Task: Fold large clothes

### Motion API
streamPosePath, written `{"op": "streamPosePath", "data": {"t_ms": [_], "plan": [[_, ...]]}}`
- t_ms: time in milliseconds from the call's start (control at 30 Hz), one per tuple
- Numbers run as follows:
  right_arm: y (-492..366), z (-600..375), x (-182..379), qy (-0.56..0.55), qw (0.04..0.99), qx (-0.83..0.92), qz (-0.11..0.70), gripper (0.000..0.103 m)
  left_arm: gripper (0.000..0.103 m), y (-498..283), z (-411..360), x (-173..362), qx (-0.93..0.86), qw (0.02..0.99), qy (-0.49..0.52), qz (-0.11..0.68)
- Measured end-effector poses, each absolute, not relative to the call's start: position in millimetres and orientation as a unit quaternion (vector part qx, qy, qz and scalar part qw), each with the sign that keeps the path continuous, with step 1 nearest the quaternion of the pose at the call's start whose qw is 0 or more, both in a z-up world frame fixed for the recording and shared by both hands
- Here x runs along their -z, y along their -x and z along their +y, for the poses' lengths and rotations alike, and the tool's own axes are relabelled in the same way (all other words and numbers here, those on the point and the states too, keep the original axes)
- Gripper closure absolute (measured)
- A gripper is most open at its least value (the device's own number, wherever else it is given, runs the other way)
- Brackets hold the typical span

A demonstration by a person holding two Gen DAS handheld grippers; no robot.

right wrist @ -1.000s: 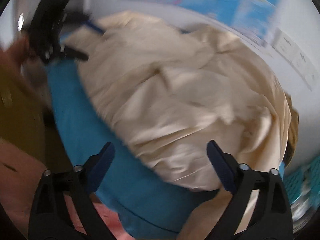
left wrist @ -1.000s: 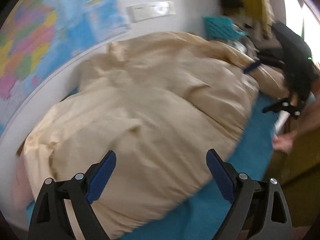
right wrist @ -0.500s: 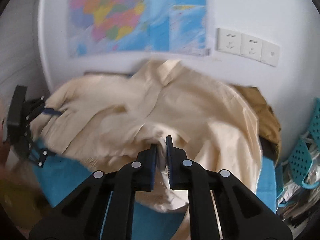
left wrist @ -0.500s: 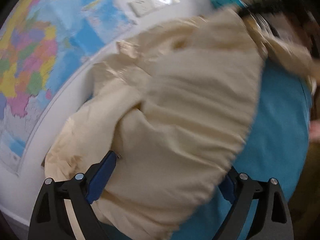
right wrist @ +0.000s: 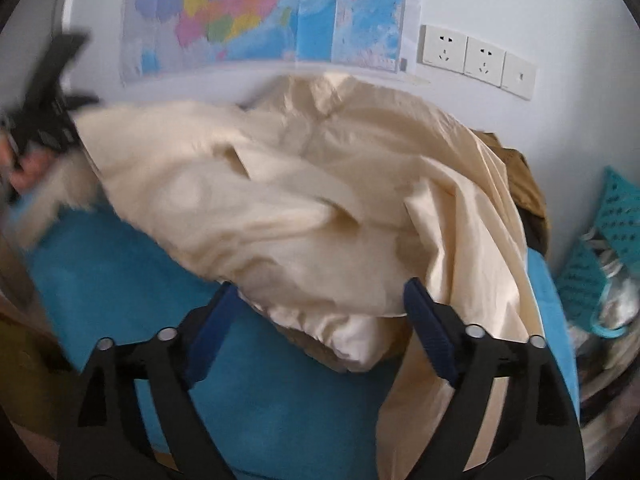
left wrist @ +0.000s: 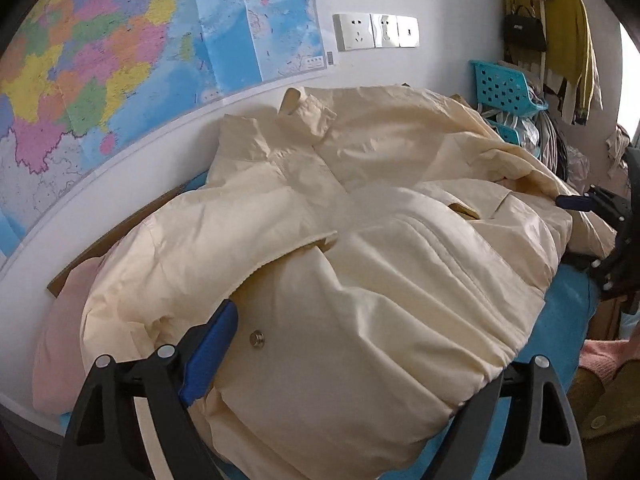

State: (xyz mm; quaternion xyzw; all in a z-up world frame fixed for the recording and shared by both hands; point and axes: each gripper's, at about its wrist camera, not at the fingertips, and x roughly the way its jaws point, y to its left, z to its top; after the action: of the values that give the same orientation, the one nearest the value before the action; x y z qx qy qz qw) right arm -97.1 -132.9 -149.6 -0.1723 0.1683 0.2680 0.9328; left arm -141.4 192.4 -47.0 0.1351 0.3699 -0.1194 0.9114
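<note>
– Left claw (left wrist: 360, 340): jaws wide and closing, with the near bulk of the cream jacket (left wrist: 380, 240) bulging up between them. One blue pad shows beside a metal snap (left wrist: 257, 338); the other is hidden behind the cloth. Nothing clamped yet.

– And your right?

– Right claw (right wrist: 320, 292): jaws opening, released. The gathered hem lies between the pads, not pinched. Below it is bare blue bedcover (right wrist: 240, 380).

– Where does the jacket sit?

– Spread face up across the bedcover, collar towards the wall, one front panel lapped over the other. A brown garment (right wrist: 524, 188) pokes out under its far side, and something pink (left wrist: 60, 340) lies just beside it by the wall.

– Risks from here?

– Judgement only. If I close the left on that puffy mound I may catch one layer, and the fold would drag crooked. The loose side hanging off the bed near my right claw could slide further and pull the lot with it. I might also pick up the brown garment by mistake. The right view is blurred, so aim there is uncertain.

– Any writing?

– No brand or label visible on the jacket. Beyond it, the wall map (left wrist: 100, 60) carries print too small to read. The sockets (left wrist: 376, 31) are unmarked. The teal basket (left wrist: 504, 84) and hanging yellow cardigan (left wrist: 568, 32) show no text.
</note>
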Motion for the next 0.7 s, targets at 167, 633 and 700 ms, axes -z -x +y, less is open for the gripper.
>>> {"op": "streamPosePath", "data": {"t_ms": [167, 633, 700], "plan": [[92.3, -129.9, 162.5, 0.185, 0.927, -0.273, 0.177, 0.015, 0.019, 139.2, 197.1, 45.2, 0.108, 0.912, -0.118, 0.377], [133.2, -217.7, 72.9, 0.061, 0.879, -0.432, 0.191, 0.093, 0.037, 204.0, 188.4, 37.4, 0.177, 0.901, -0.128, 0.375], [128.2, -213.7, 87.9, 0.089, 0.879, -0.409, 0.23, 0.091, 0.024, 212.6, 192.0, 49.3, 0.162, 0.898, -0.143, 0.383]]}}
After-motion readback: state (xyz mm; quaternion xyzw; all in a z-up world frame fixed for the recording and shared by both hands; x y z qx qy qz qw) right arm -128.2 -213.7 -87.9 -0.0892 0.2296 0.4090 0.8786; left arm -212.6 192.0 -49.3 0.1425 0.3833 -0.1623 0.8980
